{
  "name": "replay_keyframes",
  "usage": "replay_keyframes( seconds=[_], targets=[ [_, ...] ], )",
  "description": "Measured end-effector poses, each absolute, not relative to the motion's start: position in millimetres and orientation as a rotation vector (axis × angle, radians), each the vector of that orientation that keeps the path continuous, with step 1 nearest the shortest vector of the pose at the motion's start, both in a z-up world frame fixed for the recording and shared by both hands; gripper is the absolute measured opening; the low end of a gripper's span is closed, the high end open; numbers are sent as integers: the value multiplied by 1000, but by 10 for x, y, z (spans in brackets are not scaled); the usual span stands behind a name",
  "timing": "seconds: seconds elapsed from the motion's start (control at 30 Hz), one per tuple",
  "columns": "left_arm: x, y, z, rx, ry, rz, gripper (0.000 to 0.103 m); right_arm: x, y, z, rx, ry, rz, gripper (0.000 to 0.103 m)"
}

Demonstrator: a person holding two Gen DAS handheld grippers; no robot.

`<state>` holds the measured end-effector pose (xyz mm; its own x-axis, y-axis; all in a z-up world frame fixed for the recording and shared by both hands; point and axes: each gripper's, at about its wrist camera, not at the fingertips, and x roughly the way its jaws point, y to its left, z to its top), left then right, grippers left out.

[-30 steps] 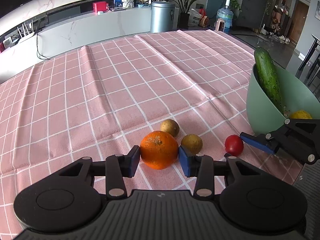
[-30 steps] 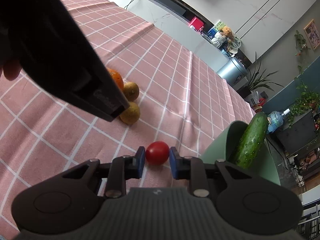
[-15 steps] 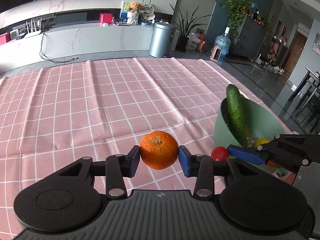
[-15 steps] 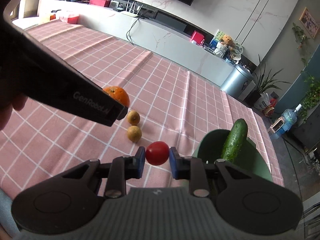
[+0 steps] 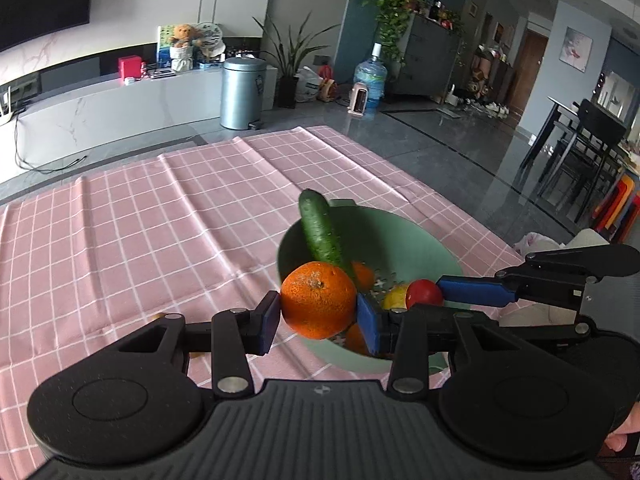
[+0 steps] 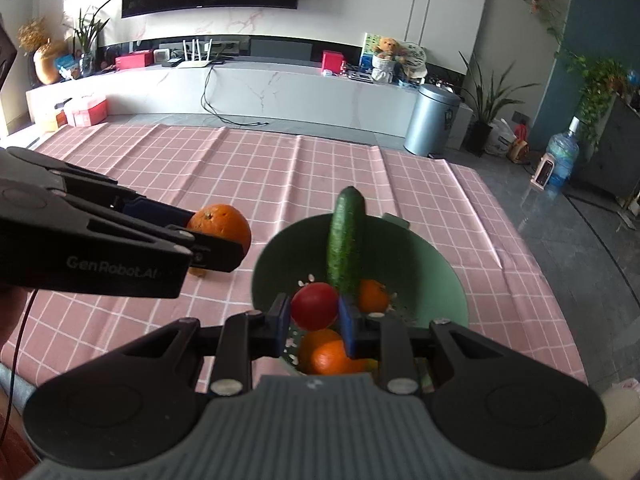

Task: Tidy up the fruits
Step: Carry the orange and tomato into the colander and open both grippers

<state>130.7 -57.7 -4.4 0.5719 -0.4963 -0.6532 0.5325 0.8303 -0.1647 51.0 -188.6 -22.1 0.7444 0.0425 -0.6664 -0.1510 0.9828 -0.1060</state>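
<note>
A: Jaws first: what grips what?

B: Left gripper (image 5: pixel 318 318) clamps the orange (image 5: pixel 318 300); right gripper (image 6: pixel 314 322) pinches the tomato (image 6: pixel 314 306), both raised over the bowl (image 6: pixel 432 276).

A: Why held there?

B: Probably to drop them in beside the cucumber (image 6: pixel 346 246), which leans on the rim, on the pink-clothed worktop (image 6: pixel 256 184).

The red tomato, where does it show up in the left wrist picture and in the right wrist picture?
Left wrist view: the tomato sits right of centre, pinched by the right tongs reaching in from the right, over the green bowl.
Right wrist view: the tomato is at lower centre between the blue pads, above the bowl.
Shared landmark: the cucumber leaning on the bowl's rim.
</note>
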Motion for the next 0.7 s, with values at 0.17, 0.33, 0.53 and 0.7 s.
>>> replay_keyframes(
  seconds=[0.17, 0.33, 0.53, 0.7],
  targets=[
    [1410, -945, -61, 140, 797, -618, 47, 598, -2318, -229, -47, 766, 80, 22],
    [1551, -1145, -200, 175, 883, -612, 47, 756, -2603, -296, 2, 795, 60, 22],
    [1674, -1357, -344, 243, 965, -577, 47, 984, -2804, -429, 37, 829, 66, 22],
    [1771, -1422, -438, 281, 1025, -533, 47, 1157, -2850, -534, 28, 851, 72, 22]
  ],
)
